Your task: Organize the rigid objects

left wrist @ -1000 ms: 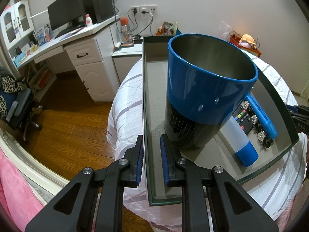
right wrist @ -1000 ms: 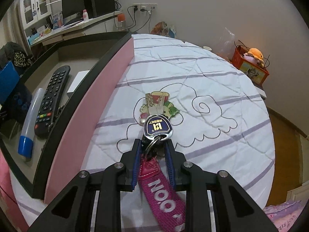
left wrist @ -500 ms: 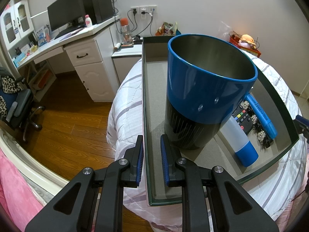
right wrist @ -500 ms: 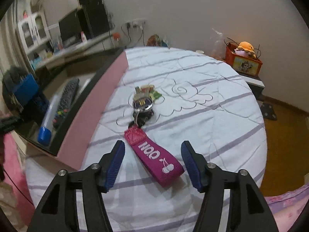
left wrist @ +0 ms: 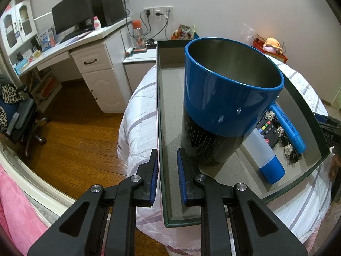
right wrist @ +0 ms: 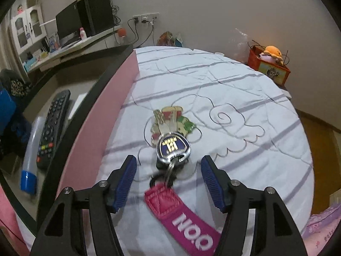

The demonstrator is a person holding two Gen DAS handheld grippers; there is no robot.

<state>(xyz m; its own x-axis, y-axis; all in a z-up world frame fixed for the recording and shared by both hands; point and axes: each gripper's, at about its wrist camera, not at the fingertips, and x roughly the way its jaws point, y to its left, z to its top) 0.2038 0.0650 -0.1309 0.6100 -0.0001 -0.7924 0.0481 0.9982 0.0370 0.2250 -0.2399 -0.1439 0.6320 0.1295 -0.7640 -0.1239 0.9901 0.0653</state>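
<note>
Key bunch (right wrist: 172,147) released onto bed (right wrist: 245,98), beside tray (right wrist: 100,98); right gripper (right wrist: 168,181) jaws just closing again, nothing clamped, regrasp likely. Left gripper (left wrist: 167,170) jaws clamped on tray wall.

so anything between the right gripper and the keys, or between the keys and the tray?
Nothing blocks the right gripper: its jaws, just closing a little, stand open around the key bunch on the bedspread, pads not touching. Toward the tray, only its raised pink side wall has to be cleared.
</note>
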